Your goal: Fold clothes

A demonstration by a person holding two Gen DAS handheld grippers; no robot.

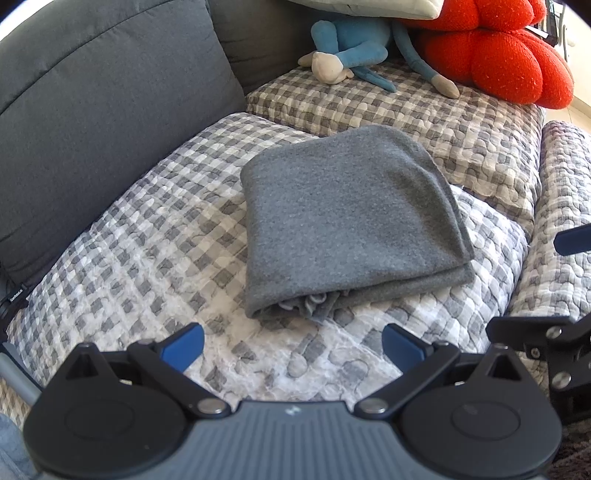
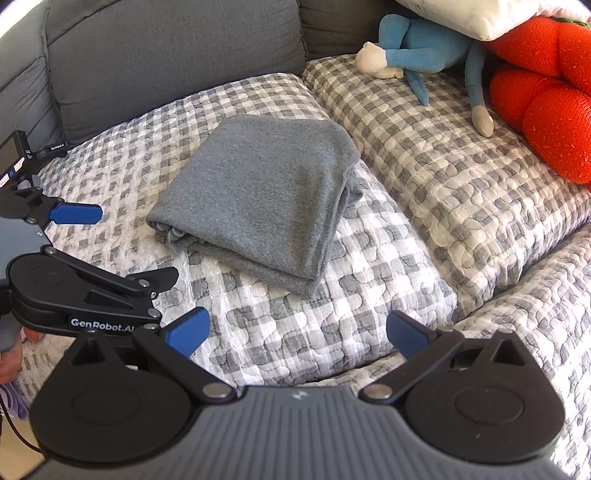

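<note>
A grey fleece garment (image 1: 347, 218) lies folded into a thick rectangle on the checked sofa cover (image 1: 147, 258); its layered open edges face me. My left gripper (image 1: 291, 347) hovers open just short of the near edge, nothing between its blue fingertips. In the right wrist view the same folded garment (image 2: 258, 192) sits ahead and slightly left. My right gripper (image 2: 295, 332) is open and empty, a little back from the garment's near corner. The left gripper's body (image 2: 88, 291) shows at the left of that view, and one of its blue pads (image 2: 75, 214) reaches toward the garment.
Dark grey back cushions (image 1: 103, 96) rise behind the seat. A blue plush toy (image 1: 354, 48), a red knitted cushion (image 1: 495, 51) and a white pillow (image 2: 469, 14) fill the far right cushion. The seat drops off at its front edge (image 2: 480, 321). A hand (image 2: 11, 358) shows at far left.
</note>
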